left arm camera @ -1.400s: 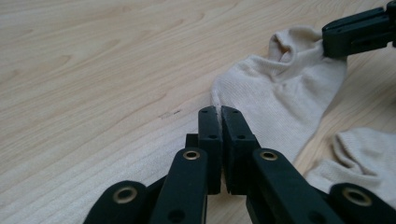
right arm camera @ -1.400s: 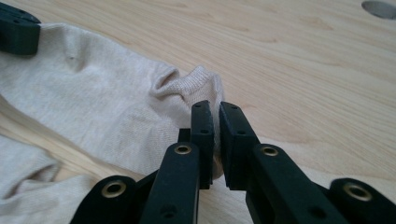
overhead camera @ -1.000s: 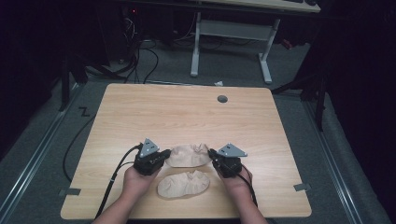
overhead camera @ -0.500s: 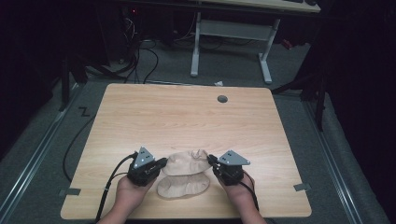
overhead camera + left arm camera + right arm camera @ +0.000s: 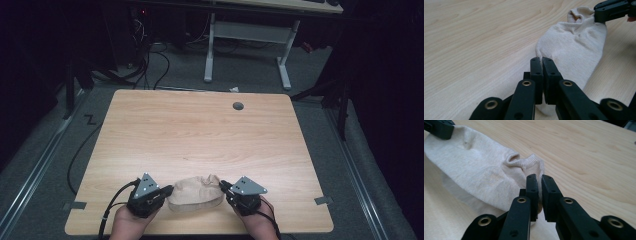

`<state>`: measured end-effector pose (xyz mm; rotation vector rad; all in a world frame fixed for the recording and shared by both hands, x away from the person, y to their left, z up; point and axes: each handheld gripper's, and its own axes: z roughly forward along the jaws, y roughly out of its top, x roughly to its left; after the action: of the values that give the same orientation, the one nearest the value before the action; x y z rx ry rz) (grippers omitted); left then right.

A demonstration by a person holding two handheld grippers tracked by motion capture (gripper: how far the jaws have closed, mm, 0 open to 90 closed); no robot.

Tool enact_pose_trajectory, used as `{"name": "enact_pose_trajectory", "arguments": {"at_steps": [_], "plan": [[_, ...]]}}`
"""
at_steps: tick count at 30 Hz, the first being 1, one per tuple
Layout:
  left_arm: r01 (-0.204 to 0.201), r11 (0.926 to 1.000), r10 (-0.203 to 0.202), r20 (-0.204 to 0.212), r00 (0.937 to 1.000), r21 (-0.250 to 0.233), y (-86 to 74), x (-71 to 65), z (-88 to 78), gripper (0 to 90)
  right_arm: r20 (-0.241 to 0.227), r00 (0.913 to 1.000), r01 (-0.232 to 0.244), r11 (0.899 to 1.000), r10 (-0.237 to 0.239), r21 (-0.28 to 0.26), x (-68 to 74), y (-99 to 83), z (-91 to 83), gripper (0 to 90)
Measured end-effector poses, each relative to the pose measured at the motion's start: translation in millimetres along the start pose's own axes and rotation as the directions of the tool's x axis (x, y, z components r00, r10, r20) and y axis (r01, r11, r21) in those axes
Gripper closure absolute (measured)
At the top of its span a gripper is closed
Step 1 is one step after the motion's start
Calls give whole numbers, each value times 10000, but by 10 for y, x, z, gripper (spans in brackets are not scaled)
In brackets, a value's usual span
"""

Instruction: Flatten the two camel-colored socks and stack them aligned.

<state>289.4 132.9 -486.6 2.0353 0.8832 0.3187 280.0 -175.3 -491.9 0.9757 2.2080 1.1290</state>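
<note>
We are looking down on light wooden table [image 5: 200, 135], grain running across top. Round grey grommet [image 5: 238, 106] is sitting near far edge. White desk frame [image 5: 247, 45] is standing behind on grey carpet [image 5: 45, 165]. Black cables [image 5: 150, 60] are trailing over floor at far left. Surroundings are lying in darkness.

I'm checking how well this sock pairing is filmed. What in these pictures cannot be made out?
- Lower sock: right gripper view, mostly covered by the upper sock; in the high view the two read as one pale heap.
- Fabric inside the left gripper: left gripper view, hidden by its closed jaws.
- Cuff pinched by the right gripper: right gripper view, hidden likewise.
- The person's hand: high view, cut by the bottom edge.
</note>
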Motion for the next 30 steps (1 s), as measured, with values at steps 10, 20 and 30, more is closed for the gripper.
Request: {"name": "enact_pose_trajectory", "arguments": {"at_steps": [10, 20, 30], "plan": [[-194, 9952, 191, 40, 9998, 958, -133, -37, 140, 873, -147, 9991, 417, 9974, -409, 592, 58, -78, 86, 844], [200, 9940, -198, -30, 9998, 1076, -187, -40, 252, 871, -381, 9984, 476, 9900, -428, 1331, 32, -155, 156, 842], [-42, 9916, 55, -98, 9999, 1289, -208, 2, 332, 859, -473, 9973, 633, 9803, -554, 1872, 53, -194, 242, 831]]}}
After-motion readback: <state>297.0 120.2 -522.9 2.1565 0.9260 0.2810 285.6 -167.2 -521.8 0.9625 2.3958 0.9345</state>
